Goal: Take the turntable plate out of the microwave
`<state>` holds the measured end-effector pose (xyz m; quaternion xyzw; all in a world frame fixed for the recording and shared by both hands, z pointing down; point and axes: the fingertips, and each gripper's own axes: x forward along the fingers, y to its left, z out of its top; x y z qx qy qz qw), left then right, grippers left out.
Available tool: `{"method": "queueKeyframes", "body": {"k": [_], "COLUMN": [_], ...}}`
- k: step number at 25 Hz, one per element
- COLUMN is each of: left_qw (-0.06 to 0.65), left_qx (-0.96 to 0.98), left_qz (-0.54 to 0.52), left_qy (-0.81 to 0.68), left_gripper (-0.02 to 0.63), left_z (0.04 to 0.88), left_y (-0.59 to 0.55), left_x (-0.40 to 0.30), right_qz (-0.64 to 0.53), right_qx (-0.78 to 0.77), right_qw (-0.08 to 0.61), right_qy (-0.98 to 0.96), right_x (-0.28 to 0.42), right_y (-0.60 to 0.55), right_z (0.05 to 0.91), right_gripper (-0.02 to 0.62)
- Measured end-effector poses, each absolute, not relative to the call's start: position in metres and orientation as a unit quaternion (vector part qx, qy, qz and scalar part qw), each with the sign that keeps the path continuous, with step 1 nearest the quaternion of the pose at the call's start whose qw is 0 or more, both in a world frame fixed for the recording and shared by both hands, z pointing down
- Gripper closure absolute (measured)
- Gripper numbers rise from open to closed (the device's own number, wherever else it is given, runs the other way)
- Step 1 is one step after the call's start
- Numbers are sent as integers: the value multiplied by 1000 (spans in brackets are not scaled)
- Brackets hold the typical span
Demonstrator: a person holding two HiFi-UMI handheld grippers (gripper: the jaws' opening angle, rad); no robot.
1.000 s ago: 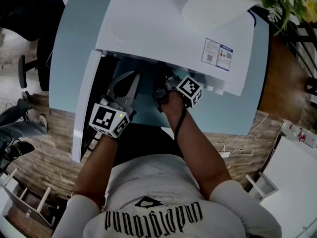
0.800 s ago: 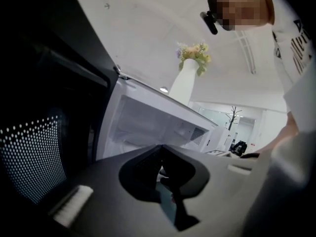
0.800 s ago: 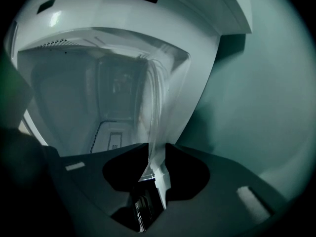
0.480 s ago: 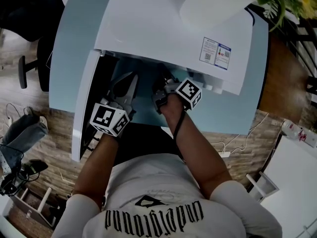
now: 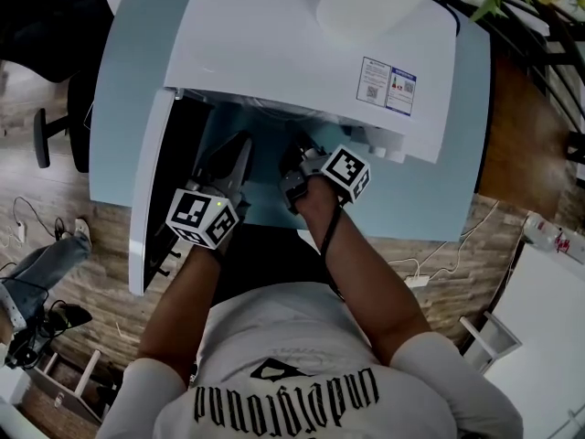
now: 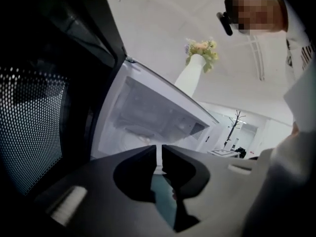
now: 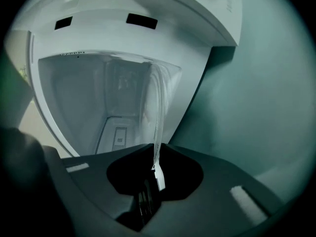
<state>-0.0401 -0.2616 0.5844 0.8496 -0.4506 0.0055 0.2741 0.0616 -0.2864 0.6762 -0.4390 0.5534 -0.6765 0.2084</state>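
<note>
Noted in microwave cavity, near its mouth: turntable plate. Pinched tight at rim by left gripper; just closed upon, rim between its jaws, by right gripper. Gripped two-sided, presumably to keep glass level.

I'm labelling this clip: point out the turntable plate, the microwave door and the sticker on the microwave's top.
turntable plate (image 7: 157,122): right gripper view, on its glass rim, seen edge-on.
microwave door (image 5: 151,190): head view, on its white outer face.
sticker (image 5: 386,87): head view, on its middle.

Head view looks steeply down; both gripper views closely face the microwave.
</note>
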Motion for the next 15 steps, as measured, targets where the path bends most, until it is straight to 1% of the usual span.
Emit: {"method": "queueKeyframes", "body": {"k": [6,12,15], "left_qw": [313,366,393], "left_qx": [833,802,784], "left_qz": [-11,-35,-60], "left_qy": [-455,-470,-477], "left_gripper": [549,475,421], "left_z": [595,616,624], "left_y": [-257,-255,-256], "left_x": [-39,-46,-50], "right_qz": [-677,-676,-676], "right_qx": [-436,-430,-427], "right_qw": [201,194,191], "right_qy": [559,566,569], "right_x": [66,68,69], "right_y": [-276,-266,-260], "right_z": [676,675,675], "right_gripper": [557,558,558]}}
